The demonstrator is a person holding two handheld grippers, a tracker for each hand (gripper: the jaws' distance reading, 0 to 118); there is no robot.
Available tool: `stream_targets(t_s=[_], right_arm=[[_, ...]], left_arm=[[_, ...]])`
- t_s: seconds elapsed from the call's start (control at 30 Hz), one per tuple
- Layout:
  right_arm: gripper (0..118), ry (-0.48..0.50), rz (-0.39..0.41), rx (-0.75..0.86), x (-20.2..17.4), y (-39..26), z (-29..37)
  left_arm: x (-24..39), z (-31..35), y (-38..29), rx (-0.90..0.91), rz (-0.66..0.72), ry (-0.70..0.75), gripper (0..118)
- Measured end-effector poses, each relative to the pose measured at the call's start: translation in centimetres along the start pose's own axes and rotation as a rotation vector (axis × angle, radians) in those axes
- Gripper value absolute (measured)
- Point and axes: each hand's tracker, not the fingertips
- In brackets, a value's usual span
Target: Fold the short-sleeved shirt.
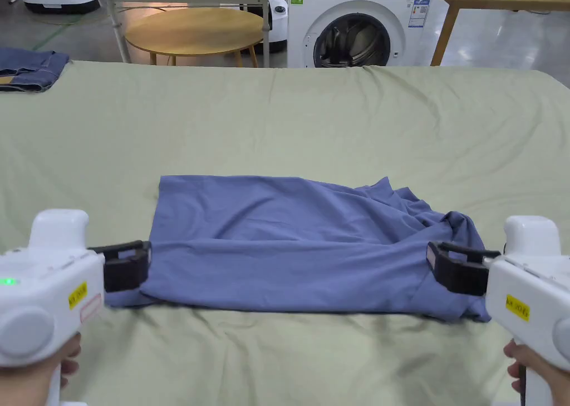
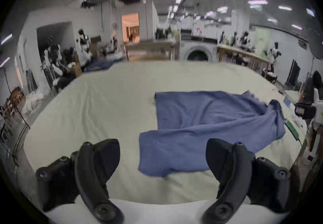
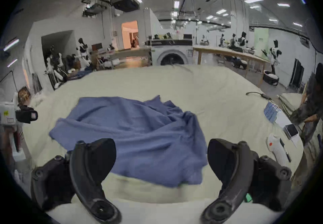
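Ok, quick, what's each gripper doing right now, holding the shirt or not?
Left gripper: open, holding nothing, at the shirt's near left corner.
Right gripper: open, holding nothing, jaws either side of the shirt's near right edge.

No text is legible: the yellow stickers on the white gripper housings (image 1: 517, 307) and the white washing machine's (image 1: 360, 23) labels are too small.

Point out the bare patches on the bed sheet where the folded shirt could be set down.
Widest bare stretch: the green sheet between the blue shirt and the far edge by the washing machine. Another strip runs along the near edge. The jeans crowd the far left corner.
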Motion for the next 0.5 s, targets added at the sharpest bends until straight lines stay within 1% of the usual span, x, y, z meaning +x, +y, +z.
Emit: stream_targets(t_s=[0.03,0.07,0.1,0.13,0.17,0.2,0.23,0.27,0.33,0.5], right_arm=[[107,-0.003,-0.006,0.022,-1.0,-0.6,1.1],[103,0.004,-0.018,0.046,-1.8,-1.2,1.9],[77,0.005,-0.020,0.064,-2.5,-1.7,2.7],[41,-0.006,-0.010,0.075,-3.2,-2.2,3.2],[7,-0.046,0.016,0.077,-3.9,-2.8,3.4],[0,-0.056,0.026,0.084,-4.4,-3.4,3.6],[0,-0.037,0.020,0.086,-4.4,-3.8,4.0],[0,0.006,0.000,0.068,-4.4,-3.9,4.1],[0,0.002,-0.011,0.054,-4.3,-4.3,4.2],[0,-0.008,-0.024,0.038,-3.5,-4.7,4.1]], left_arm=[[0.8,0.9,-0.9,0.005,-0.005,-0.023,101],[1.5,1.6,-1.8,0.001,-0.005,-0.022,98],[2.1,2.1,-2.7,0.009,-0.008,-0.018,79],[2.5,2.4,-3.4,0.014,-0.015,-0.007,49],[2.8,2.5,-4.2,0.004,-0.020,0.000,17],[2.9,2.6,-4.9,-0.007,-0.006,0.000,0],[2.6,2.8,-5.5,-0.015,0.048,-0.027,0],[2.1,2.5,-5.9,-0.050,0.083,-0.061,0],[1.4,2.3,-6.8,-0.089,0.098,-0.023,0],[-1.8,1.1,-8.0,-0.133,0.140,-0.012,0]])
